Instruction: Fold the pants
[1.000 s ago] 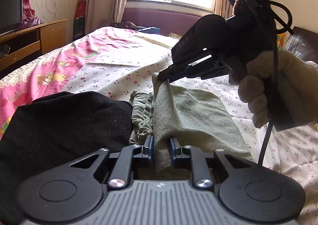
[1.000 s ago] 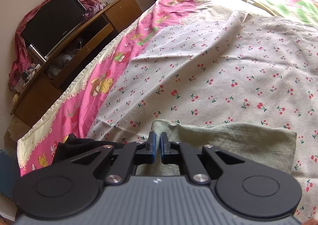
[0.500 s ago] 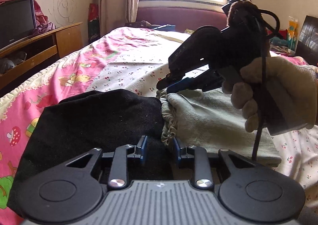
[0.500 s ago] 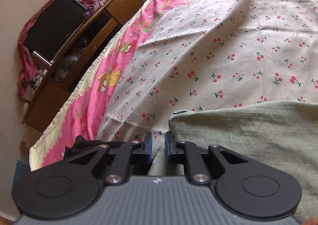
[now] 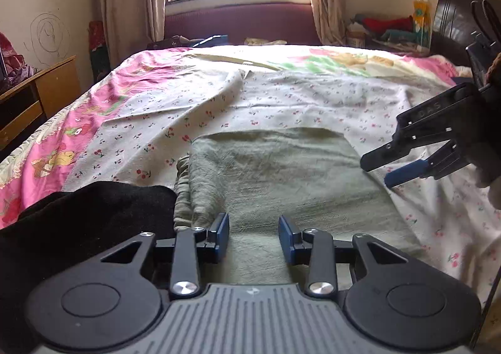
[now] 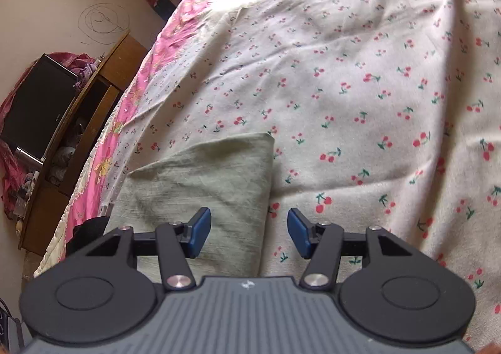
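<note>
The bed (image 5: 281,94), spread with a cherry-print sheet (image 6: 360,88) and a pink quilt (image 5: 47,141) along its edge, carries everything. On it the green pants (image 5: 281,172) lie as a flat, roughly rectangular packet, with a straight far edge and a straight side edge. At the side nearer the black garment (image 5: 78,222), a strip of gathered waistband or bunched cloth sticks out from under the top layer, just outside the left-hand finger of the left gripper (image 5: 253,238).

The pants lie directly ahead of and beneath the fingers of that gripper. Its jaws are opening, moderately apart, and nothing is pinched between them; the cloth simply lies under the gap. The right gripper (image 6: 249,233) straddles the packet's side edge: one finger over the green cloth, the other over the bare sheet. Its jaws are opening too, already wider, with no cloth caught between the pads. In the left wrist view it (image 5: 385,166) hangs just beyond the far right corner of the pants, clear of the cloth.

As I judge it, a fold has just been laid down and let go, so the main part of the work seems done. What may be left is one more fold to make the packet smaller, and tucking or smoothing the bunched strip beside the black garment. Whether the layers beneath sit squarely cannot be told from here.
</note>
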`<state>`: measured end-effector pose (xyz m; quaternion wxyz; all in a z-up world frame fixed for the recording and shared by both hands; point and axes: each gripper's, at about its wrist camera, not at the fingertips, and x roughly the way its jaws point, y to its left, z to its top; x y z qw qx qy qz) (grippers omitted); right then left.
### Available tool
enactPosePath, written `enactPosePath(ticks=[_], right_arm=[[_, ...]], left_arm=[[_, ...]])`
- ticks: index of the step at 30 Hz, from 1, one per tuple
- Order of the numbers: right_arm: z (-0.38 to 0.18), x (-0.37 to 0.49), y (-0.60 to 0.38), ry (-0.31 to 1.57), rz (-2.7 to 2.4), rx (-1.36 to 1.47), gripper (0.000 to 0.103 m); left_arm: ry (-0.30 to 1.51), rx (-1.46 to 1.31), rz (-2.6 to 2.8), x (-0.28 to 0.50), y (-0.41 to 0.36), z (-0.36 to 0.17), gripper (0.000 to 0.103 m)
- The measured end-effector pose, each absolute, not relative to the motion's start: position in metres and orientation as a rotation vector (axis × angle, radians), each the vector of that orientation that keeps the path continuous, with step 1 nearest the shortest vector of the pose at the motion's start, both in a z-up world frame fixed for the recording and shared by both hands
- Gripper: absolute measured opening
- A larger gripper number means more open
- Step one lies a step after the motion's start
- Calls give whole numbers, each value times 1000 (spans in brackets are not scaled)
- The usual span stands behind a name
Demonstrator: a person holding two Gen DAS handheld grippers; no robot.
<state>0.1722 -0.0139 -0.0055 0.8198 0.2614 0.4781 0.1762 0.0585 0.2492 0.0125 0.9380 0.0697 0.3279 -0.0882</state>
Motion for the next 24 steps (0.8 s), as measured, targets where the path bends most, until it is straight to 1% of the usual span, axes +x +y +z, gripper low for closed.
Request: enactPosePath(ticks=[2,5,7,9,11,15,17,19,21,23,24], right_arm=[[-24,169,-23,1045,395,646,56],[-26,168,-23,1025,457,704,56],[-26,169,-19,1031,516,736,56],[-30,171,-10,1043,534,717,59],[-42,176,-1,1059,562,732,60],[-36,174,0,1035,604,793,61],[-38,169,-5,1018,637,802,61],[-47,173,-4,1049,628,801,59],[-50,177,-1,1045,629,832,61],[-47,181,7,1043,638,820,62],[-44,182,10,1042,647,804,64]], left_arm=[[682,176,-207,64,253,12,46],[662,273,-162,67,248,23,46],[682,305,-147,74,250,24,46],[727,319,-137,81,254,16,48],[737,312,-149,87,255,10,48],[729,305,-123,94,256,23,48],[763,279,-123,103,262,24,49],[800,255,-134,115,265,22,51],[813,245,-128,126,264,20,58],[823,231,-119,136,263,18,61],[831,224,-118,140,263,17,64]])
